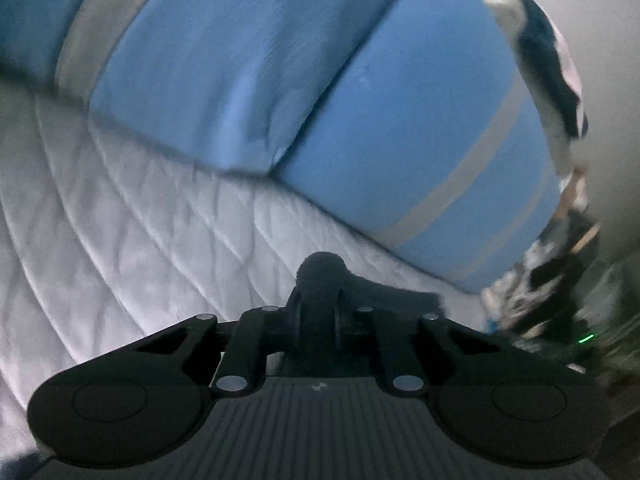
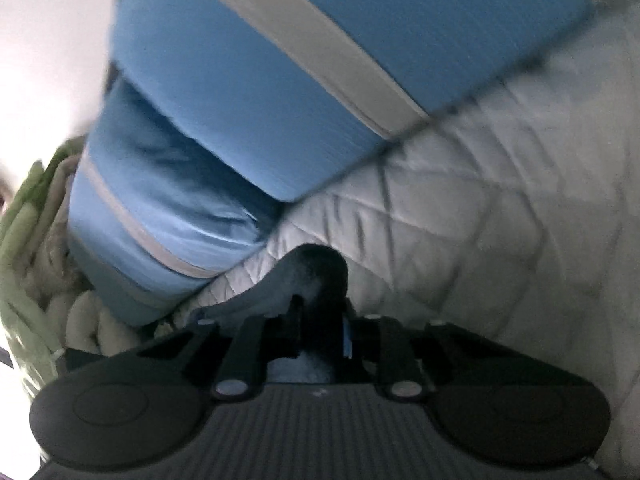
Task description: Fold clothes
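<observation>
A blue garment with grey stripes [image 1: 280, 80] lies in thick folds on a white quilted bed cover [image 1: 120, 208]. It also shows in the right wrist view [image 2: 224, 92], folded over itself. My left gripper [image 1: 320, 272] is shut, with nothing seen between its fingers, and sits low over the quilt just short of the garment's near edge. My right gripper [image 2: 320, 272] is shut on a grey-blue edge of the garment [image 2: 276, 280], which runs from the jaws to the left toward the folded bulk.
A black, white and pink patterned cloth [image 1: 560, 92] lies past the garment at the right. Green-and-cream fabric [image 2: 36, 240] is piled at the left edge of the right wrist view. A small green light [image 1: 586, 338] glows at the right.
</observation>
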Tool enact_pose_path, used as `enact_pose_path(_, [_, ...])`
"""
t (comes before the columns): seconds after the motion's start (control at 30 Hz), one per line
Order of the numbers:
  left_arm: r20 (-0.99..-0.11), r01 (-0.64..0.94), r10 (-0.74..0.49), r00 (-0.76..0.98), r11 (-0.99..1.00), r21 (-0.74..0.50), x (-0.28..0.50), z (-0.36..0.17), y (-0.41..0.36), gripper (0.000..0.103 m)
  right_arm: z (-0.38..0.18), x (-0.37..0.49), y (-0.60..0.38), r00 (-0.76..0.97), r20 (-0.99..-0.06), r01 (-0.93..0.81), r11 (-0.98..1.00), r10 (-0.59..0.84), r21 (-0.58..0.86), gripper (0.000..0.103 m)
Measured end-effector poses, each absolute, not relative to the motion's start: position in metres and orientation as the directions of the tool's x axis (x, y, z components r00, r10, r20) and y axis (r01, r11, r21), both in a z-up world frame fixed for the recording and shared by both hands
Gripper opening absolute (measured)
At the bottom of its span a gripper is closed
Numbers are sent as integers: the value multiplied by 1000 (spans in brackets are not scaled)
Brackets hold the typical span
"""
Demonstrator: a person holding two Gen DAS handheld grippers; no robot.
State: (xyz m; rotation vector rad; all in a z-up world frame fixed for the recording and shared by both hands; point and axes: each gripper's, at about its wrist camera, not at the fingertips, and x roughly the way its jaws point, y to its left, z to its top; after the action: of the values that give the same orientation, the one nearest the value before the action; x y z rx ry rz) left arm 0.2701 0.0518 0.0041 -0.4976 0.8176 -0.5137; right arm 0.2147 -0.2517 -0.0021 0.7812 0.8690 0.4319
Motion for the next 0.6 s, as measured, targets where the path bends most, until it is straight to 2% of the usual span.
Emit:
enact_pose_path(0.13, [-607, 308, -480, 634, 876, -371, 261, 0, 26, 15, 8, 212, -237, 600, -578, -97, 767, 553, 634, 20])
enact_pose_path(0.17, [-625, 308, -452, 636, 892, -331, 261, -3, 20, 21, 9, 212, -233, 599, -599, -106, 794, 531, 598, 23])
enact_pose_path(0.2, [-644, 300, -431, 632, 902, -309, 262, -5, 17, 24, 8, 214, -231, 586, -635, -100, 823, 503, 559, 40])
enact_pose_path(0.23, [-660, 281, -409, 630, 913, -297, 265, -6, 15, 32, 8, 217, -229, 581, -668, -85, 851, 465, 518, 64])
enact_pose_path(0.27, [-668, 259, -394, 631, 919, -297, 266, -5, 19, 45, 10, 217, -231, 583, -689, -76, 873, 431, 483, 70])
enact_pose_path(0.3, [-675, 238, -380, 632, 925, -298, 267, -4, 23, 51, 16, 217, -235, 583, -709, -61, 891, 397, 449, 81])
enact_pose_path(0.33, [-673, 233, -386, 631, 922, -310, 266, 1, 30, 61, 22, 216, -238, 582, -728, -46, 909, 362, 415, 83])
enact_pose_path(0.37, [-670, 229, -394, 629, 918, -324, 265, 5, 38, 65, 28, 214, -242, 581, -735, -55, 917, 351, 394, 83])
enact_pose_path(0.47, [-673, 218, -403, 620, 913, -346, 261, 20, 54, 68, 47, 204, -254, 568, -759, -92, 941, 317, 324, 85])
enact_pose_path(0.6, [-690, 224, -373, 620, 927, -300, 244, 36, 70, 69, 56, 178, -257, 501, -817, -204, 956, 285, 209, 86])
